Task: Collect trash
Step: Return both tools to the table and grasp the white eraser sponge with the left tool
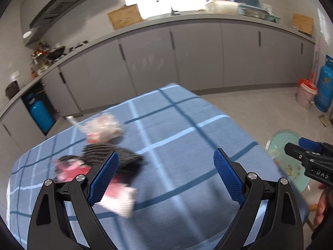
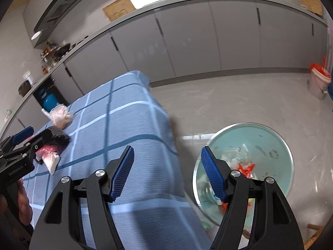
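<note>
blue checked tabletop [image 1: 187, 125] carries crumpled wrappers [image 1: 100, 145] near its left edge; the pale green bin [image 2: 270, 145] stands on the floor beside it. left gripper [image 1: 166, 175] and right gripper [image 2: 167, 170]: fingers wide, empty.

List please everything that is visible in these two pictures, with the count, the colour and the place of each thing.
table cloth: one, blue checked, over the table
trash pieces: a few, clear, black, pink-white, on the cloth's left part
trash bin: one, pale green, on the floor right of the table, litter inside
gas cylinders: two, blue, by the cabinets
bucket: one, white and red, on the floor
left gripper: black, blue pads, open, empty
right gripper: same, open, empty
</note>
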A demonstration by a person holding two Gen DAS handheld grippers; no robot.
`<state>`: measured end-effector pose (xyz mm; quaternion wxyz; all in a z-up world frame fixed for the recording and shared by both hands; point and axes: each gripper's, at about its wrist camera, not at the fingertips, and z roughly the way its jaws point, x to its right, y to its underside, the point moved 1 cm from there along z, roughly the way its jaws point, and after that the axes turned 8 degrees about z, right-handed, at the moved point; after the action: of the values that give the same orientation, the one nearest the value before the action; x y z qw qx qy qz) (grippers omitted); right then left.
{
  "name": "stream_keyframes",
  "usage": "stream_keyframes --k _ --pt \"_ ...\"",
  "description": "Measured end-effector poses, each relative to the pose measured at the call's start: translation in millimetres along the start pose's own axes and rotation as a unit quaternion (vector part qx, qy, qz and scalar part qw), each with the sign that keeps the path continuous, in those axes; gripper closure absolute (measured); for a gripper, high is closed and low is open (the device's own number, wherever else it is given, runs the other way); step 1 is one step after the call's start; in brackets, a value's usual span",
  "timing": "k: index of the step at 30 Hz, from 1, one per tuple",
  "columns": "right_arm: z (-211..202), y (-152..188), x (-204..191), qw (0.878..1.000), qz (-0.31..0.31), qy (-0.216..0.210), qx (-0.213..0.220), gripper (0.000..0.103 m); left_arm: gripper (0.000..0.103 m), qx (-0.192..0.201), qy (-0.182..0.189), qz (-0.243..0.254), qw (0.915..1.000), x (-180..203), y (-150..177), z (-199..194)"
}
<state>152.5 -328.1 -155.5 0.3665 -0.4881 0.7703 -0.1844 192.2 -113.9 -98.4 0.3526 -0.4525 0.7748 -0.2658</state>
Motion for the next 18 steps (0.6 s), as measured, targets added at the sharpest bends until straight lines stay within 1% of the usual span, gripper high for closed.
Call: stream_keyframes --k 5,8,11,15,18 --pt "7 4 -29 1.000 -0.022 -0.016 -0.009 0.036 0.012 -0.006 -0.047 -0.020 0.9987 -48 19 -8" --pt "13 7 -49 0.999 -0.036 -0.028 -0.016 0.036 0.012 -0.021 -0.077 -0.043 0.9959 -85 36 -10" --pt "17 10 -66 0.998 -0.048 -0.037 -0.023 0.036 0.012 -0.037 -0.099 -0.068 0.9920 -117 54 -12" --pt "23 16 -92 0.996 -0.066 -0.050 -0.033 0.036 0.012 -0.056 -0.119 -0.091 0.9871 -151 76 -9" --pt "28 21 -112 0.994 -0.081 -0.062 -0.041 0.036 0.012 -0.068 -0.123 -0.105 0.9845 -167 86 -1"
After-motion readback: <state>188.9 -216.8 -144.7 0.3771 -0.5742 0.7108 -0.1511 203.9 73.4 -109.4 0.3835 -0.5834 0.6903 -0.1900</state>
